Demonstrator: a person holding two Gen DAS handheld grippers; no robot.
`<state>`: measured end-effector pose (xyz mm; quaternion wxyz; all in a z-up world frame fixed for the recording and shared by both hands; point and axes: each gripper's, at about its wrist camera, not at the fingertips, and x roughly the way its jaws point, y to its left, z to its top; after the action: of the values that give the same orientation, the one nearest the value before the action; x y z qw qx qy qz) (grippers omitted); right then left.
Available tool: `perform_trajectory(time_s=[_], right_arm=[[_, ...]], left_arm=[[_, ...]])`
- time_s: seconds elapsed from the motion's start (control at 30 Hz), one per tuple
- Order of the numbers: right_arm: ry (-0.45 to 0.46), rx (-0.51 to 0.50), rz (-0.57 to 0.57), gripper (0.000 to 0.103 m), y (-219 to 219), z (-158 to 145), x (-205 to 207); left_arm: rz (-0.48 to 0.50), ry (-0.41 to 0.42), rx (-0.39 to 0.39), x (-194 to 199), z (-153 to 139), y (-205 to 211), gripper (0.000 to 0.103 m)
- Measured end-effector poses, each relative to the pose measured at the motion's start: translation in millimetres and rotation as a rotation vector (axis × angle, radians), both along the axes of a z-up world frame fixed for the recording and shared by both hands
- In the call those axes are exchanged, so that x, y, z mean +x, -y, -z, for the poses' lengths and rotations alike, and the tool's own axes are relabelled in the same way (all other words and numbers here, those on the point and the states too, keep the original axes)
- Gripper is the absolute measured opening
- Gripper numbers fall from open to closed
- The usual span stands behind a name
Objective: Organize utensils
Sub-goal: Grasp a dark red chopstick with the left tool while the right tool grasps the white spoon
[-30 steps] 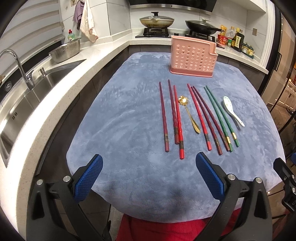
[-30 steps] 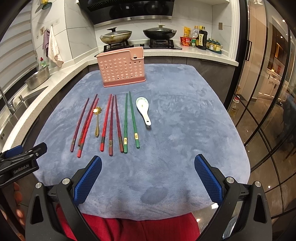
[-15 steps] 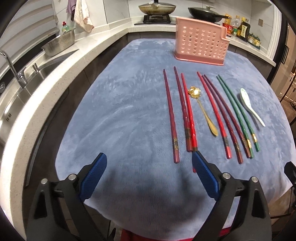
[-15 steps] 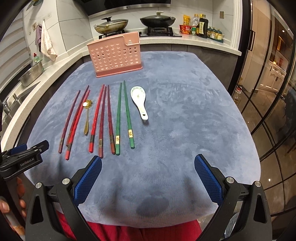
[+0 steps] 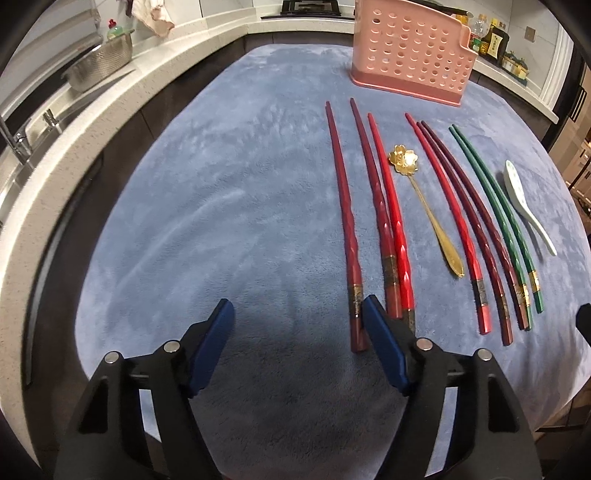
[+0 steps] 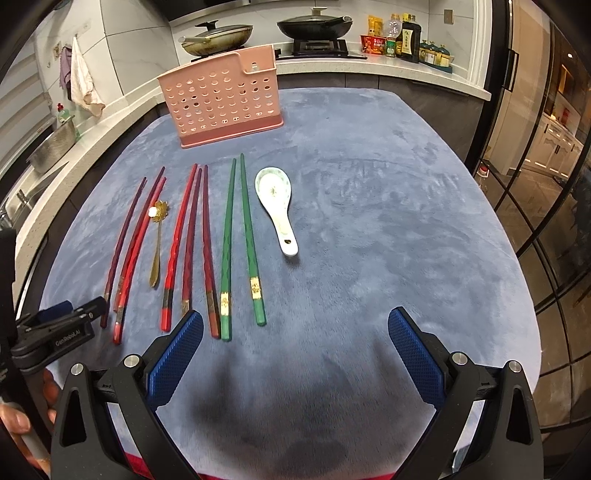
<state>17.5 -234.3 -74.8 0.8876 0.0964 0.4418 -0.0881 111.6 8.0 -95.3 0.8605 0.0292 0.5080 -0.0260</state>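
Note:
Several red, dark red and green chopsticks lie side by side on a blue-grey mat [image 5: 221,206]. The leftmost dark red chopstick [image 5: 345,221] ends just inside my left gripper's right finger. A gold flower spoon [image 5: 424,206] and a white ceramic spoon [image 5: 524,206] lie among them. A pink perforated utensil holder [image 5: 410,55] stands upright behind. My left gripper [image 5: 299,317] is open and empty, low over the mat. My right gripper [image 6: 295,325] is open and empty, its left finger by the handle ends of the red chopsticks [image 6: 188,240] and green chopsticks [image 6: 236,236]. The white spoon [image 6: 277,199] and holder [image 6: 221,96] lie ahead.
A sink with a faucet [image 5: 18,144] and a steel colander [image 5: 99,62] are on the counter to the left. Two pans [image 6: 310,26] sit on the stove behind. Bottles [image 6: 402,37] stand at the back right. A glass door [image 6: 546,184] is on the right.
Both grippers have moved forward and lower toward the utensils. The left gripper's right finger now reaches the handle end of the leftmost chopstick. Nothing on the mat has moved.

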Motion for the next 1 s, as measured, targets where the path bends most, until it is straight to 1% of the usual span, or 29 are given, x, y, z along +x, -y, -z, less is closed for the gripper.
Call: perform_trajectory(time_s=[0.03,0.07,0.1,0.17,0.23,0.3,0.33,0.37,0.43,0.5,0.57,0.67,0.8,0.93,1.0], right_arm=[[-0.001,0.002,-0.001,0.096,0.3,0.6,2.5],[-0.001,0.003,-0.001,0.096,0.8,1.1,4.9],[0.0,0.004,-0.003,0.096,1.1,1.4,6.8],[0.002,0.006,-0.004,0.096,1.6,1.9,11.8],[0.002,0.012,-0.007,0.093,2.7,2.0,16.7],[0.003,0.016,-0.011,0.088,4.2,3.1,22.5],[0.003,0.02,-0.012,0.086,5.1,3.8,25.1],[0.003,0.023,-0.013,0.082,6.1,4.5,27.9],[0.001,0.029,-0.012,0.076,8.8,6.9,35.5],[-0.001,0.036,-0.012,0.067,11.8,8.5,42.3],[0.0,0.042,-0.012,0.063,14.9,9.6,50.1],[-0.002,0.066,-0.019,0.053,20.0,11.5,60.9],[-0.002,0.125,-0.024,0.04,27.6,13.8,74.0],[0.01,0.153,-0.025,0.034,33.3,13.6,82.5],[0.007,0.169,-0.027,0.027,35.6,16.3,86.8]], left_arm=[[0.004,-0.003,-0.004,1.1,0.8,0.5,0.065],[0.01,-0.009,-0.008,2.0,2.0,1.8,0.058],[0.014,-0.017,-0.008,3.0,3.3,2.4,0.056],[0.012,-0.016,-0.009,4.5,5.0,2.6,0.056],[0.015,-0.014,-0.012,6.0,5.0,2.1,0.053],[0.017,-0.013,-0.02,5.9,4.6,1.5,0.047],[0.014,-0.011,-0.02,6.7,4.0,1.8,0.041],[0.014,-0.011,-0.021,7.4,3.7,2.3,0.035],[0.015,-0.012,-0.02,8.9,3.0,3.4,0.03],[0.016,-0.011,-0.014,10.1,2.6,4.8,0.025],[0.011,-0.01,-0.011,12.8,2.3,5.1,0.02],[0.005,-0.011,-0.009,15.5,2.8,5.8,0.019],[0.003,-0.01,0.001,17.9,3.7,7.5,0.019],[-0.001,-0.011,0.001,19.6,4.3,7.4,0.019],[-0.003,-0.011,0.004,20.3,4.4,8.3,0.019]])
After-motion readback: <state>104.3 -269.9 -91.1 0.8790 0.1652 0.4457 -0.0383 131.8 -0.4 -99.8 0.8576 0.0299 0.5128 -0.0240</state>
